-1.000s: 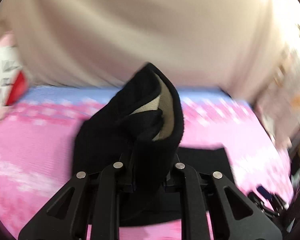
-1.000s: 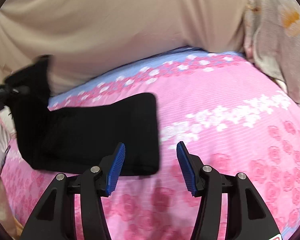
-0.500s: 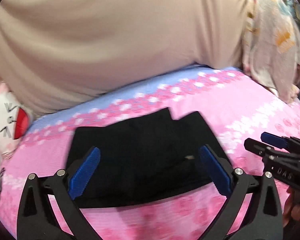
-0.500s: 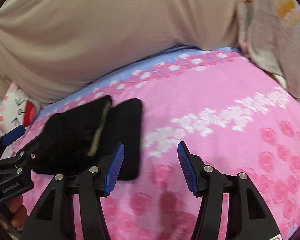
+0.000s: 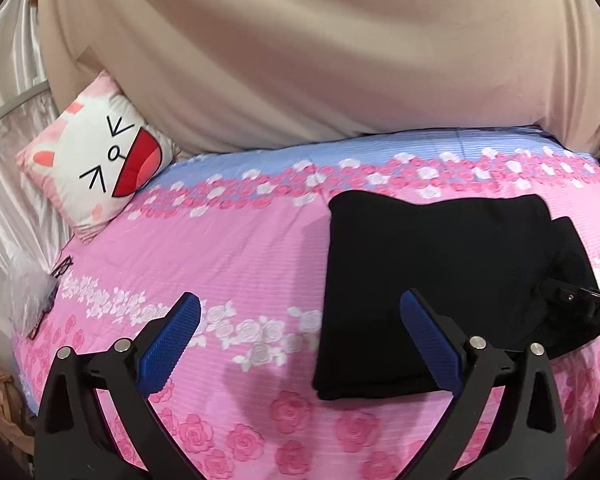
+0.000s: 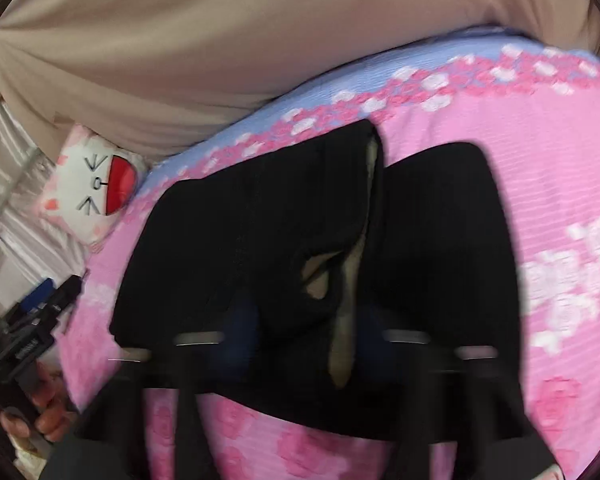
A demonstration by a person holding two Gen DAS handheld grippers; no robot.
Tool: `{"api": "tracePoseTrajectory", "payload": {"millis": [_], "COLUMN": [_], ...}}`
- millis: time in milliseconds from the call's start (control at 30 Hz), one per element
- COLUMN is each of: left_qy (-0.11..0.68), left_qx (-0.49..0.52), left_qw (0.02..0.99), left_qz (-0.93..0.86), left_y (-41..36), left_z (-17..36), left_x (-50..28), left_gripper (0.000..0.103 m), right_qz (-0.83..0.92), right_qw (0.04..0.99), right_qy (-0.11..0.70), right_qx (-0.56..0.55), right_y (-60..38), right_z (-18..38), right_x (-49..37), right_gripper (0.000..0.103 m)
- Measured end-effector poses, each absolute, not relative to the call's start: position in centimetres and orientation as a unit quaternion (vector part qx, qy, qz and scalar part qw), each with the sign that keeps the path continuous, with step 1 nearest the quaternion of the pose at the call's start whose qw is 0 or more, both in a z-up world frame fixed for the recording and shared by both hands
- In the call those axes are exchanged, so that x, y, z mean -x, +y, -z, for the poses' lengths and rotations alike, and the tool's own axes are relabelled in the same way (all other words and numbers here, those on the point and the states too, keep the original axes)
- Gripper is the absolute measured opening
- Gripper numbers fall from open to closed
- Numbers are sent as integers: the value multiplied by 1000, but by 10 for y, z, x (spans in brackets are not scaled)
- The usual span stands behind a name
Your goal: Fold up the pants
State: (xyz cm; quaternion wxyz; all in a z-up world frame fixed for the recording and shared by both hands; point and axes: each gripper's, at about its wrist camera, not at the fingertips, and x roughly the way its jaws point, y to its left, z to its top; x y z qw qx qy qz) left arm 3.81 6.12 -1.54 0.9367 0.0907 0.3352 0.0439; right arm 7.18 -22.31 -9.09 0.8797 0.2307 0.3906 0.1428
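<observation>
pants point(image 5: 428, 280): lain folded on bed point(image 5: 220, 256) | left tongs point(image 5: 300, 328): spread wide, nothing held | right tongs point(image 6: 300, 344): just closing, clenched on pants' edge

A bed point(image 5: 236, 264) carries everything, covered with a pink sheet printed with roses and a blue band along its far edge. Folded black pants point(image 5: 428, 280) lie on the sheet toward the right. A cartoon-cat pillow point(image 5: 96, 168) leans at the far left corner, with a clear plastic bag point(image 5: 28, 296) near the left edge.
</observation>
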Motion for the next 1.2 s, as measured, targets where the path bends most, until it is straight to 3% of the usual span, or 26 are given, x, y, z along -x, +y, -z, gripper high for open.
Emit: {"api": "tracePoseTrajectory", "payload": {"millis": [233, 367, 500, 633, 800, 933, 1033, 1067, 1100, 1200], "left_qy": [349, 366, 383, 382, 391, 395, 406, 410, 414, 414], "left_qx": [-49, -51, -71, -74, -75, -92, -94, -92, -89, -94], "left_qw": [936, 929, 921, 921, 917, 914, 909, 907, 905, 904], "left_qz": [-11, 12, 16, 25, 31, 24, 24, 26, 33, 47], "left_y": [71, 55, 34, 26, 13, 7, 8, 10, 11, 11], "left_z": [10, 27, 40, 40, 46, 51, 59, 61, 64, 70], "left_x": [-41, -46, -52, -51, -53, -55, -57, -57, -58, -57], "left_gripper": [98, 98, 98, 98, 98, 98, 98, 98, 98, 98], "right_qz": [-116, -46, -39, -9, -97, -133, -70, -49, -61, -69], "right_qw": [918, 888, 902, 933, 936, 924, 907, 901, 896, 881], "right_qy": [308, 417, 348, 309, 304, 332, 395, 410, 407, 391], "right_qx": [-219, -186, -251, -183, -149, -137, -126, -128, -168, -256], "right_y": [-262, -285, -299, -285, -246, -223, -237, -248, -270, -301], "right_z": [21, 93, 76, 33, -7, 0, 50, 67, 83, 78], "right_x": [-22, -38, 1, 15, -28, -92, -136, -141, -136, -115], "right_gripper": [16, 30, 32, 32, 32, 31, 24, 6, 0, 0]}}
